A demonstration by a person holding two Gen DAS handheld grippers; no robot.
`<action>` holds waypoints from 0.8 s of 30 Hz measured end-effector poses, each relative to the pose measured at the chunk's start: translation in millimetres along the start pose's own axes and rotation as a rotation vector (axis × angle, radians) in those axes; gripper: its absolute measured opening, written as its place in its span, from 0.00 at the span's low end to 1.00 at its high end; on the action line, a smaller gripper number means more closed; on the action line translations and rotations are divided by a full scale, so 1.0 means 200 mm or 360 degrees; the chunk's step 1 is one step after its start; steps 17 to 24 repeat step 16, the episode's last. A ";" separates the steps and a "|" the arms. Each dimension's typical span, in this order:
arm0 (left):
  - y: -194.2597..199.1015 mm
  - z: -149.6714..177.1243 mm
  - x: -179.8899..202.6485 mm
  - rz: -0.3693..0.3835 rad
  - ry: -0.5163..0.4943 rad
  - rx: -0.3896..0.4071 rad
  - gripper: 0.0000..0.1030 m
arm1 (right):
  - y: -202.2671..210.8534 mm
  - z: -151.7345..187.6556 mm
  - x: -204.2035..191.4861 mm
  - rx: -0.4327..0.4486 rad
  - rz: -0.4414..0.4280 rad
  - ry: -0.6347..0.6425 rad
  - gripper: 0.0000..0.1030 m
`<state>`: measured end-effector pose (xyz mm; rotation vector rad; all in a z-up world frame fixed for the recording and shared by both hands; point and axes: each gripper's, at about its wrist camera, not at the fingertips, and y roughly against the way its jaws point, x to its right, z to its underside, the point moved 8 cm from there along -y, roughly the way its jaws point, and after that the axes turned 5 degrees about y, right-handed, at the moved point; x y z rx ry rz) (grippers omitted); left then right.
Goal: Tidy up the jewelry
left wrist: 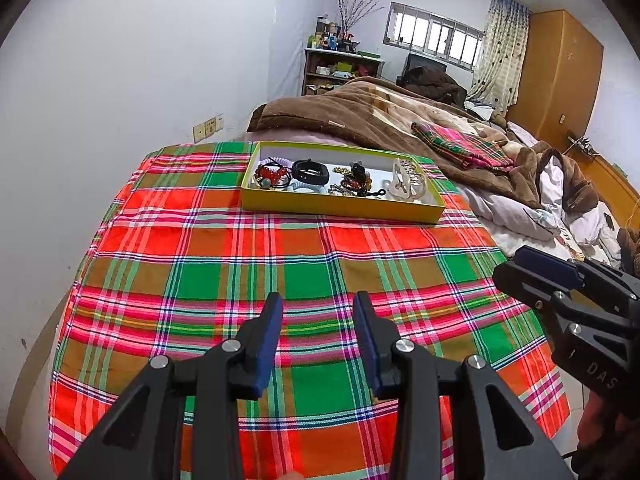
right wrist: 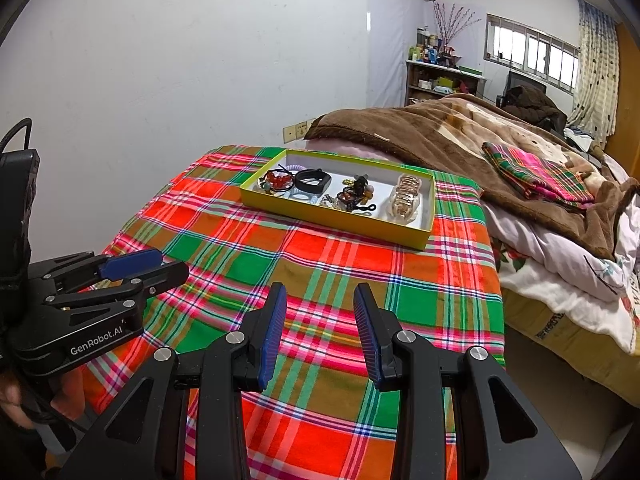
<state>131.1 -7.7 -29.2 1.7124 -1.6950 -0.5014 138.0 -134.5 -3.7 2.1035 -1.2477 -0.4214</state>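
A shallow yellow-green box sits at the far side of the plaid cloth. Inside lie red beads with hair ties, a black band, a tangle of dark and gold pieces and a clear hair claw. My left gripper hovers open over the near cloth, nothing between its blue pads. My right gripper is open too, beside it and well short of the box.
The red and green plaid cloth covers a raised surface against a white wall. A bed with a brown blanket and a folded plaid cloth lies behind and to the right. A shelf stands far back.
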 end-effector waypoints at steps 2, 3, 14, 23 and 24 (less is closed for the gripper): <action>0.00 0.00 0.00 -0.0016 -0.0005 0.0003 0.37 | 0.00 0.00 0.00 -0.0001 0.0001 0.0001 0.35; 0.00 0.00 0.00 -0.0016 -0.0008 0.0003 0.37 | 0.00 0.00 0.00 -0.0002 0.0002 0.0002 0.35; -0.02 0.02 0.00 -0.0003 -0.0007 -0.0003 0.37 | -0.02 0.02 0.01 -0.0014 0.0012 0.0006 0.35; -0.02 0.02 0.00 -0.0004 -0.0009 0.0002 0.37 | -0.02 0.02 0.01 -0.0014 0.0012 0.0008 0.35; -0.02 0.02 0.00 -0.0004 -0.0009 0.0002 0.37 | -0.02 0.02 0.01 -0.0014 0.0012 0.0008 0.35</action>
